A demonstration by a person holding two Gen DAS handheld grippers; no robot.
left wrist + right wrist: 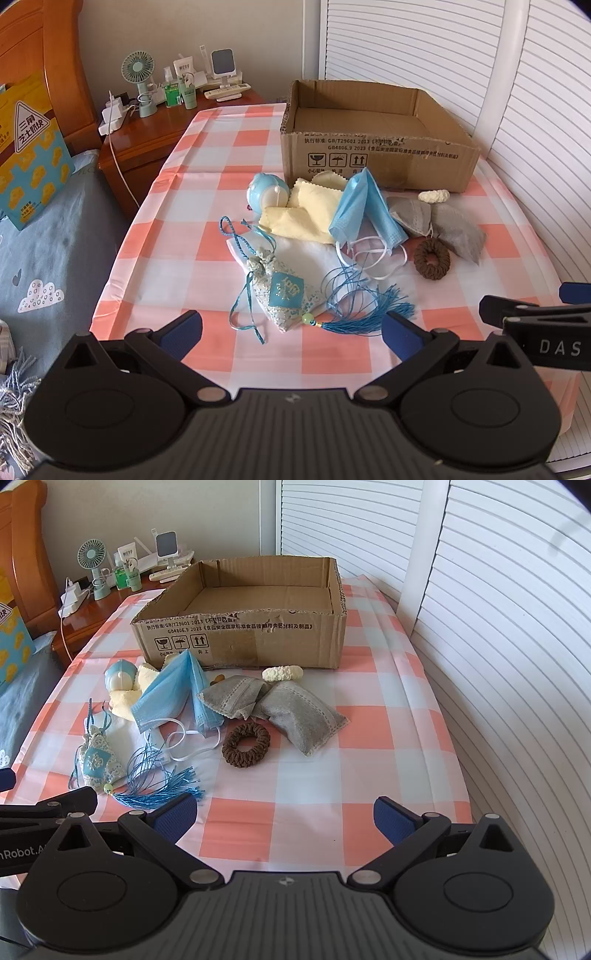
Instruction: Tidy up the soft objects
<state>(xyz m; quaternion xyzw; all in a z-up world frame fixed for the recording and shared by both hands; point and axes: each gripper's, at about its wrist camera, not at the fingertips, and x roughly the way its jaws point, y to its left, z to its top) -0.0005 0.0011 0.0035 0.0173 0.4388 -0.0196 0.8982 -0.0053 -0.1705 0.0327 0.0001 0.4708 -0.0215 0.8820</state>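
Note:
Soft items lie on a pink checked tablecloth in front of an open, empty cardboard box [376, 162] [243, 642]. A blue sachet with tassel [284, 295] [98, 762] is nearest. Behind it lie yellow cloths [306, 210], a blue face mask [365, 206] [173, 694], grey pouches [439, 225] [295, 712], a brown scrunchie [431, 258] [246, 746], a cream scrunchie [282, 673] and a blue-white round toy [267, 192]. My left gripper [291, 332] is open and empty just before the sachet. My right gripper [284, 818] is open and empty over bare cloth.
A wooden nightstand [155, 129] with a small fan [137, 74], bottles and a charger stands at the back left. A bed with blue bedding [48, 229] is left of the table. White louvred doors [498, 627] run along the right.

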